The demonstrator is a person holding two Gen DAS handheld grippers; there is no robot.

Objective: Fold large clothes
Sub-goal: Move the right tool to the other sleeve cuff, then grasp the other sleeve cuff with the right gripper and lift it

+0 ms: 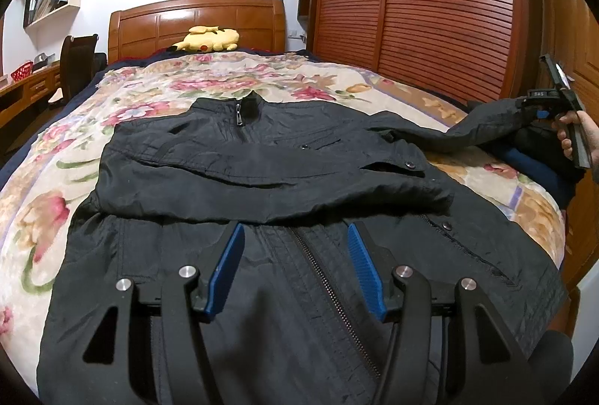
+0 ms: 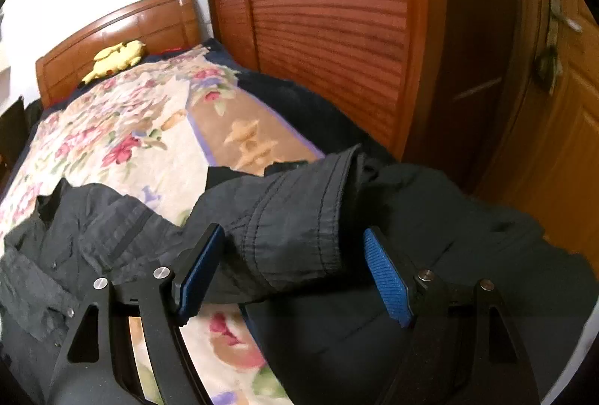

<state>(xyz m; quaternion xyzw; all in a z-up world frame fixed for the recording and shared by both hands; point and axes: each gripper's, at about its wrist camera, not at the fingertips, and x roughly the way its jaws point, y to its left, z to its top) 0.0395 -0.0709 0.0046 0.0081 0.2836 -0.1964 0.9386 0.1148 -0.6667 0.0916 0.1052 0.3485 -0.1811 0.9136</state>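
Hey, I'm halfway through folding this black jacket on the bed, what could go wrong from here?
1. The right gripper stands open around the sleeve cuff, so the cuff may slip out before it is carried across.
2. The left sleeve already lies folded over the black jacket; dragging the other one over could rumple it.
3. The left gripper hovers open above the zipper, pinning nothing, so the body may shift on the floral blanket.

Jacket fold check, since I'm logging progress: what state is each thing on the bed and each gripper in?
Jacket: zipped, lying flat on the bed, front up.
Left sleeve: folded across the chest.
Right sleeve: stretched out sideways, its cuff between the right fingers.
Left gripper: open, above the jacket's lower front.
Right gripper: open around the cuff.
Yellow plush toy: lying by the headboard.
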